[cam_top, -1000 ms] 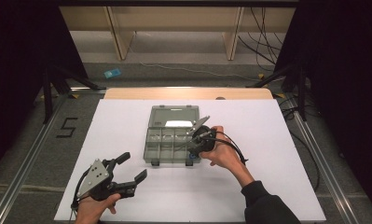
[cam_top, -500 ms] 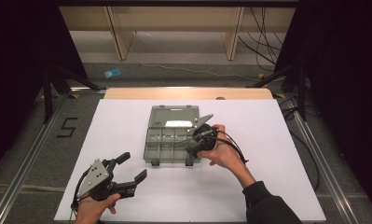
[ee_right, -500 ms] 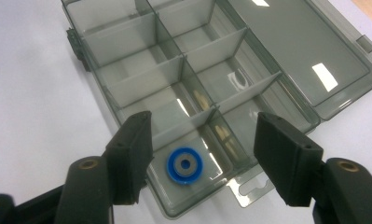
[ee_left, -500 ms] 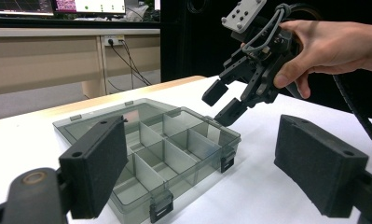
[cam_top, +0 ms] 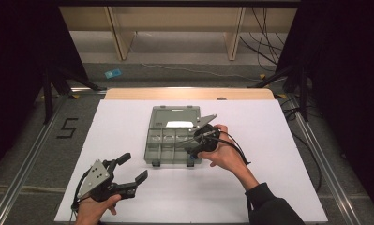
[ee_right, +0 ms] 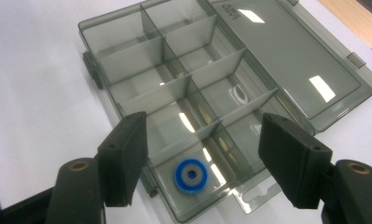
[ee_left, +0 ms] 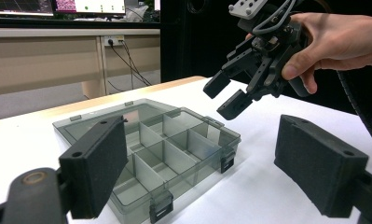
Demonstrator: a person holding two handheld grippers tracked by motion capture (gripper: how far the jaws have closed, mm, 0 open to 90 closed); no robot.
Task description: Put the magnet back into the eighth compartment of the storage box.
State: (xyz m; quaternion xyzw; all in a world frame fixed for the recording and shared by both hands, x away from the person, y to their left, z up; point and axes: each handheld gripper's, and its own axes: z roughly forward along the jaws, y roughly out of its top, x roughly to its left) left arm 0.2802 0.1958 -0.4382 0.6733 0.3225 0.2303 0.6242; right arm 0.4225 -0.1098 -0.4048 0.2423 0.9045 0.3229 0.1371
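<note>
Ring in box's end compartment

The person's left hand holds the left gripper low near the table's front-left corner, its 2 jaws spread wide. The right hand tilts the right gripper downward near the table's middle, jaws apart, gripping nothing.
</note>
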